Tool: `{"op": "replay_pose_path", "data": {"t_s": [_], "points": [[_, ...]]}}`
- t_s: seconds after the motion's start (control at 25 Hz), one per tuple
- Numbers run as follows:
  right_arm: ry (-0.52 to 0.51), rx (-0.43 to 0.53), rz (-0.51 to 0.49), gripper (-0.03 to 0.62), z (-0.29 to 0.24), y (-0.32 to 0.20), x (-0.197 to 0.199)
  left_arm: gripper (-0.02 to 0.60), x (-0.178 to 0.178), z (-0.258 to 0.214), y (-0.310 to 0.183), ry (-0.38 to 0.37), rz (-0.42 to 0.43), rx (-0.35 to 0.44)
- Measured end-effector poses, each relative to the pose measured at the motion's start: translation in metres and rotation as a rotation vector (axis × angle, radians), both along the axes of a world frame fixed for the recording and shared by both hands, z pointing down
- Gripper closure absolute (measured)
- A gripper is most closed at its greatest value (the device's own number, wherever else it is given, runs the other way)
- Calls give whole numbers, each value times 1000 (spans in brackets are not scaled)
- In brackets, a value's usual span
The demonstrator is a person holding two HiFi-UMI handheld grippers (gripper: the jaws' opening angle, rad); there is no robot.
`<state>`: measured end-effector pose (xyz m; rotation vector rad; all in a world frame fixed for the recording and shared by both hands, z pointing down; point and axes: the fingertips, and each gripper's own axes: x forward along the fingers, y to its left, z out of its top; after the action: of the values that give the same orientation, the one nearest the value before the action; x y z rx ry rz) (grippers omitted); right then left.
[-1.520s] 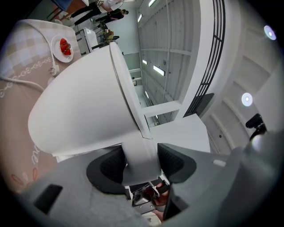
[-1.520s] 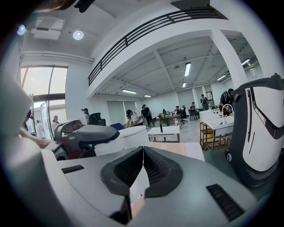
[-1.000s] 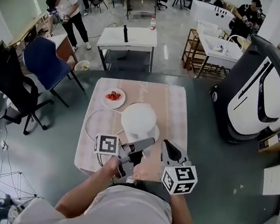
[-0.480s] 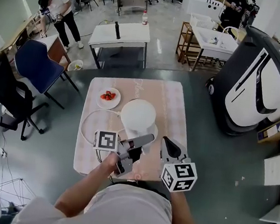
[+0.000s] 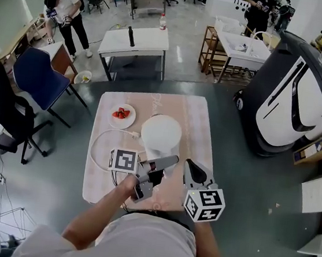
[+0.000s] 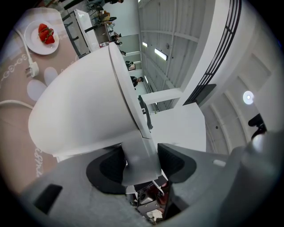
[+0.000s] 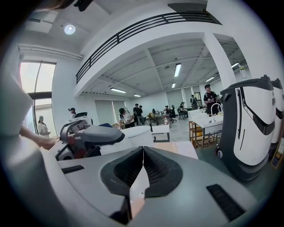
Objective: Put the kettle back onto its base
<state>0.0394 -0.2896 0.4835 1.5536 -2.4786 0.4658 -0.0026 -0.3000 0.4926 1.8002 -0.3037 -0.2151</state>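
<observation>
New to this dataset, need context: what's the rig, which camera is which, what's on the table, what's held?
There is no robot here. A person holds a two-jaw gripper in each hand, and the marker cubes are part of those grippers. The wide picture comes from a head camera looking down. The other two come from cameras riding on each gripper. The table carries a plate of red fruit and a white cord. The white kettle is near its middle. The left gripper is closed on the kettle's handle. The right gripper is shut and empty.
</observation>
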Motion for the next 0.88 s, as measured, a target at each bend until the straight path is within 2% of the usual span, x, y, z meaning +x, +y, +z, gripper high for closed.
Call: {"op": "replay_pose_path", "data": {"t_s": [0.2, 0.4, 0.6, 0.88], "points": [[-1, -5, 0, 589, 3, 0, 1, 354, 7, 1, -4, 16, 6, -8], [-10, -8, -5, 589, 6, -2, 1, 354, 10, 3, -4, -4, 12, 6], [-14, -6, -18, 589, 6, -4, 0, 353, 7, 5, -1, -4, -3, -12], [-19, -6, -28, 589, 6, -2, 2, 353, 15, 14, 8, -48, 19, 11]]}}
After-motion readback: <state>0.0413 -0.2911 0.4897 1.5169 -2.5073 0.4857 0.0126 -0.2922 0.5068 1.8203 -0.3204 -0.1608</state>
